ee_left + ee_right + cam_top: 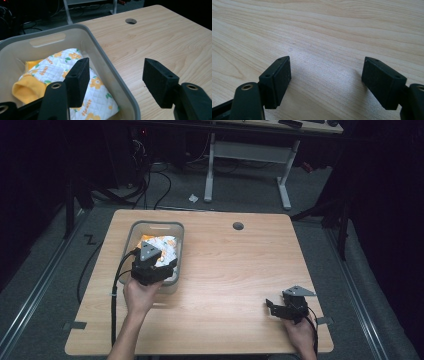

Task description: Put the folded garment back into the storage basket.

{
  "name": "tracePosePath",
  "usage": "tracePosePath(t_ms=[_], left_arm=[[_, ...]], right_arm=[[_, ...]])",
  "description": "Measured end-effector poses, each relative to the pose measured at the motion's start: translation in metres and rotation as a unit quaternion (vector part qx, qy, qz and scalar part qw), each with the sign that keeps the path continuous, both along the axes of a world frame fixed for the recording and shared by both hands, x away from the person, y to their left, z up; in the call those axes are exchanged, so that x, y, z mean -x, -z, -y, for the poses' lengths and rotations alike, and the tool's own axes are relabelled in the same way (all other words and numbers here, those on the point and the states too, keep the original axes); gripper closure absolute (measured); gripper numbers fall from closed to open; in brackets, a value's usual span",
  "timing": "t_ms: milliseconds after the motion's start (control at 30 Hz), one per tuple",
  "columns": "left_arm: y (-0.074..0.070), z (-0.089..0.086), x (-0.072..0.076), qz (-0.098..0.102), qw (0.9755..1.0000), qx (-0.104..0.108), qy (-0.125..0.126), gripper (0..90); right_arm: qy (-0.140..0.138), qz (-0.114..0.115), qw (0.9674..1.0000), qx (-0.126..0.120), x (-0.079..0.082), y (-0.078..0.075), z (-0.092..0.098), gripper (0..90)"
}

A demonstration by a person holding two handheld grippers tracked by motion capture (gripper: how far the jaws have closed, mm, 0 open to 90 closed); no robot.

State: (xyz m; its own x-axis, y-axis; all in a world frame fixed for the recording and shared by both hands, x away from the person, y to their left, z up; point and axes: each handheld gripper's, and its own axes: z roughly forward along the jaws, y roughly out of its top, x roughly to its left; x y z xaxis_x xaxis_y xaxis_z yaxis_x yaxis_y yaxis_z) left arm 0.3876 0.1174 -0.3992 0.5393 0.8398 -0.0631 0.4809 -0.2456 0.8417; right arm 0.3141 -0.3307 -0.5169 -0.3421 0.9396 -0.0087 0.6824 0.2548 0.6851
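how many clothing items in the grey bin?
1 visible: a white quilted garment with orange flower print and yellow cuffs, lying inside the grey plastic bin at the table's left side, under the open left gripper. More could be hidden beneath it.

A pale grey plastic bin (pixel 105 57) holds a white quilted cloth (pixel 75 75) printed with orange flowers, green leaves and yellow trim. The light wood-grain counter (pixel 235 270) carries black claws (pixel 115 80).

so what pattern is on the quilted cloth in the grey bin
Orange flowers with green leaves on the white quilted cloth, clearest in the left gripper view.
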Motion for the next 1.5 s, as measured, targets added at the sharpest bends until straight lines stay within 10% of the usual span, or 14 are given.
tracePosePath(t_ms=[1500], left_arm=[[0.015, 0.037, 0.038, -0.002, 0.9969, 0.039, 0.068, 38.7]], right_arm=[[0.001, 0.000, 1.0000, 0.000, 0.000, 0.000, 0.000, 23.9]])
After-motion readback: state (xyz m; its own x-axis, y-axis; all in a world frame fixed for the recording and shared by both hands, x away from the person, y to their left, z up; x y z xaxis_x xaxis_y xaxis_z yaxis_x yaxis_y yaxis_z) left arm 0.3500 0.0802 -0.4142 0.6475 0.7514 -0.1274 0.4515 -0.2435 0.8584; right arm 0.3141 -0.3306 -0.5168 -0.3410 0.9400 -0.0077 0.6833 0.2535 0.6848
